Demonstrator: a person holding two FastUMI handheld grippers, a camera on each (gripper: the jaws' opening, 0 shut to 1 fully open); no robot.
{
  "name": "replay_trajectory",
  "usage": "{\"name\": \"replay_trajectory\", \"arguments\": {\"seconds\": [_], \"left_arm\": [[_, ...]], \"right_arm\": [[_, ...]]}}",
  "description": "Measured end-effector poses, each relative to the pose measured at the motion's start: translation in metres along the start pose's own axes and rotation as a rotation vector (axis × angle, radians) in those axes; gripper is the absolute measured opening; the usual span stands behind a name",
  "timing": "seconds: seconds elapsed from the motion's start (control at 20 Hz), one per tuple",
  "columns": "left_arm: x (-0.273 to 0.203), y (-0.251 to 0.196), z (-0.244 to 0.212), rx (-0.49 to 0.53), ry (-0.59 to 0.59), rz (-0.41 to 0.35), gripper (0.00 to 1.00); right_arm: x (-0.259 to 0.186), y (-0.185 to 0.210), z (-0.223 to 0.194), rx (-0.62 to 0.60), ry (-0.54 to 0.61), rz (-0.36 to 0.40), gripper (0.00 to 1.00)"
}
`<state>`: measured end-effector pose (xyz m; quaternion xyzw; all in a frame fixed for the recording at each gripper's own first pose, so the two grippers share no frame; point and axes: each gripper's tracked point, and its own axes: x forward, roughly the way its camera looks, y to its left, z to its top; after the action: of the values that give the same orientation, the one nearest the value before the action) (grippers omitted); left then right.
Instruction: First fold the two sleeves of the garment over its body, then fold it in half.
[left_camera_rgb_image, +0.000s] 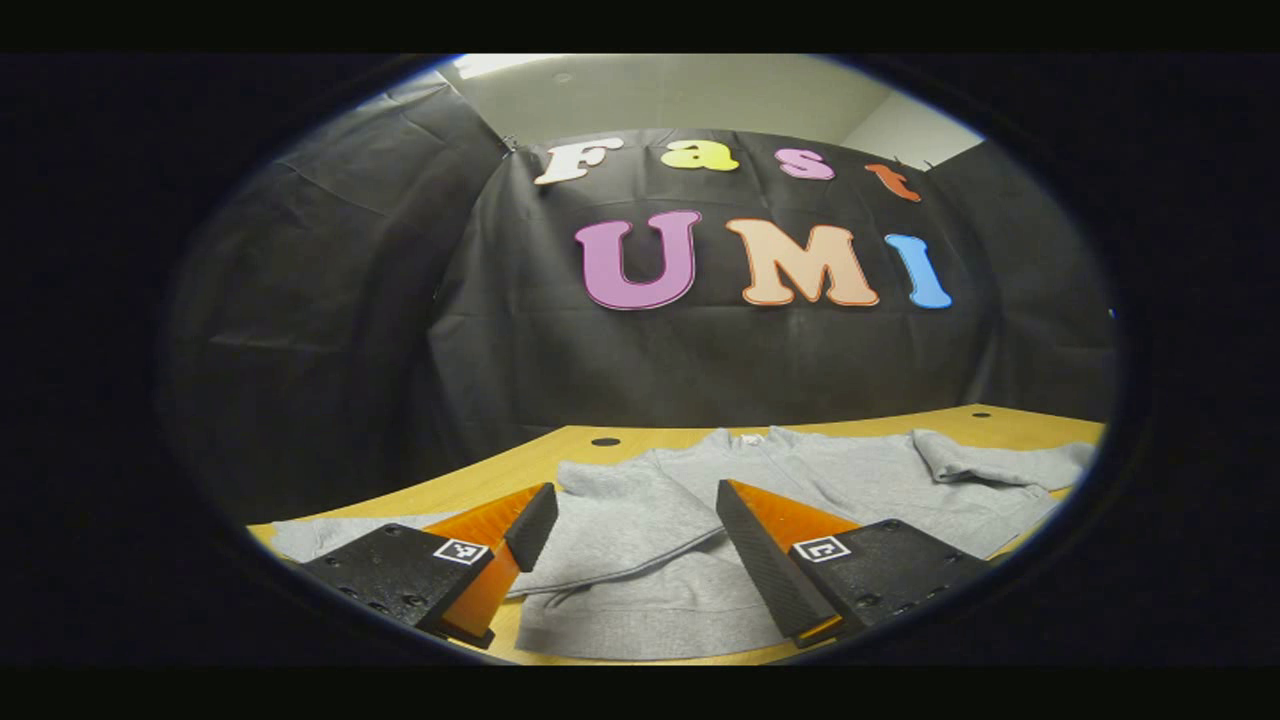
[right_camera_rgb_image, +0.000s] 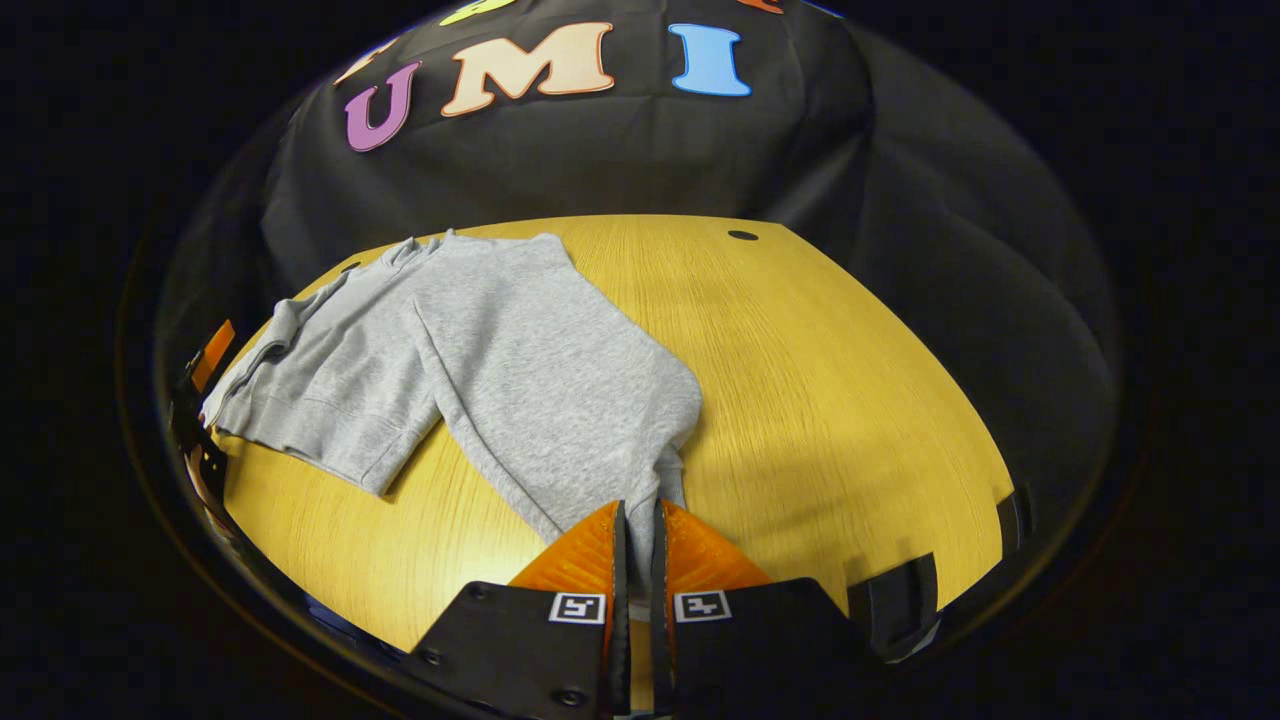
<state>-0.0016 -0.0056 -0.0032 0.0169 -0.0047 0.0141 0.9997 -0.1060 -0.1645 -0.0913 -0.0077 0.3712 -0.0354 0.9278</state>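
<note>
Right gripper view: right gripper (right_camera_rgb_image: 636, 520) jaws pinching grey garment (right_camera_rgb_image: 520, 360) sleeve on table (right_camera_rgb_image: 830, 400); left gripper (left_camera_rgb_image: 632, 500) jaws spread.

The grey knit sweatshirt (left_camera_rgb_image: 800, 470) is running off the lower rim of the left gripper view; its near hem is partly hiding behind the left gripper (left_camera_rgb_image: 632, 510) fingers. Its far sleeve is getting clipped at the right rim.

In the right gripper view, the sweatshirt's sleeve end is disappearing between the right gripper (right_camera_rgb_image: 637, 520) fingers, so the cuff is hiding from sight. The other gripper at the left rim is showing as a sliver, state unreadable. The yellow wooden table (right_camera_rgb_image: 850, 380) is getting cut off at the near rim.
</note>
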Motion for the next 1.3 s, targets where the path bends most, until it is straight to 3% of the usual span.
{"name": "replay_trajectory", "arguments": {"seconds": [0.05, 0.3, 0.55, 0.7, 0.8, 1.3], "left_arm": [[0.000, 0.000, 0.001, 0.000, 0.001, 0.000, 0.95], [0.000, 0.000, 0.000, 0.000, 0.000, 0.000, 0.94], [0.001, -0.002, -0.001, -0.002, 0.001, -0.001, 0.95], [0.000, -0.001, -0.001, -0.002, 0.001, -0.001, 0.95], [0.000, -0.001, 0.000, -0.002, 0.002, -0.001, 0.95], [0.000, -0.002, -0.001, -0.002, 0.001, -0.004, 0.95]], "right_arm": [[0.004, 0.001, 0.000, 0.014, 0.009, 0.015, 0.06], [-0.001, 0.007, 0.019, 0.057, 0.003, 0.063, 0.05], [-0.016, 0.040, 0.093, 0.059, -0.117, 0.134, 0.05], [-0.018, 0.078, 0.146, -0.018, -0.173, 0.174, 0.05], [-0.018, 0.123, 0.181, -0.049, -0.200, 0.247, 0.05], [0.004, 0.288, 0.266, -0.159, -0.262, 0.447, 0.05]]}}
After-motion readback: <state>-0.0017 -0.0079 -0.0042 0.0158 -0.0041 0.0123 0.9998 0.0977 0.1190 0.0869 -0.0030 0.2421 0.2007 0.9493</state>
